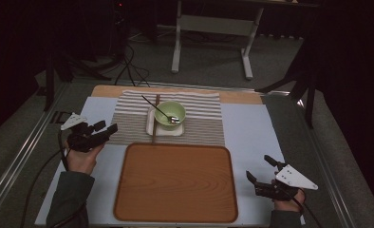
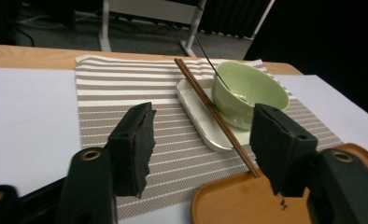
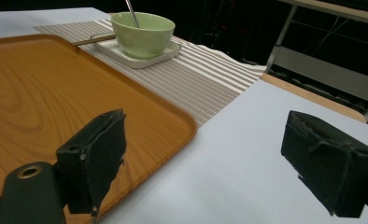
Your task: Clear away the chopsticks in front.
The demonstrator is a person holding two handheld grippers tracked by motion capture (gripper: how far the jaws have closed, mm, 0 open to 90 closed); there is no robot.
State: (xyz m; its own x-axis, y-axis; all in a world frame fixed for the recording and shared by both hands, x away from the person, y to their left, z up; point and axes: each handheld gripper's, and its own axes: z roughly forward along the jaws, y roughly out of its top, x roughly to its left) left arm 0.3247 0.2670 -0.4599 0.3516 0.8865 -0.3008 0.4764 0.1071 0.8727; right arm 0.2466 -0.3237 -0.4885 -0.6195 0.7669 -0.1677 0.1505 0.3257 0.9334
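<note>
The chopsticks (image 2: 215,116) lie together along the left edge of the small white dish (image 2: 198,119) on the striped mat (image 2: 121,88). Their near tips reach over the far rim of the wooden tray (image 1: 175,183), and their far ends point toward the back edge of the table (image 1: 249,128). A green bowl (image 1: 170,115) stands on that dish just right of them, with a spoon (image 1: 157,110) leaning inside it.

Your left gripper (image 1: 102,130) hangs over the table's left side, near the mat's left edge, aimed at the chopsticks but well short of them; its jaws stand wide with nothing between them. Your right gripper (image 1: 260,175) rests near the table's front right corner, just beside the tray's right edge, its jaws likewise spread wide and empty.

By the look of it you are in the approach step, with the pickup not yet begun. The next move calls for bringing the left gripper in across the mat, lowering it to the chopsticks' near half where they bridge dish and tray, and turning the jaws across the pair so both sticks are pinched at once. Keep clear of the bowl and the spoon handle.
</note>
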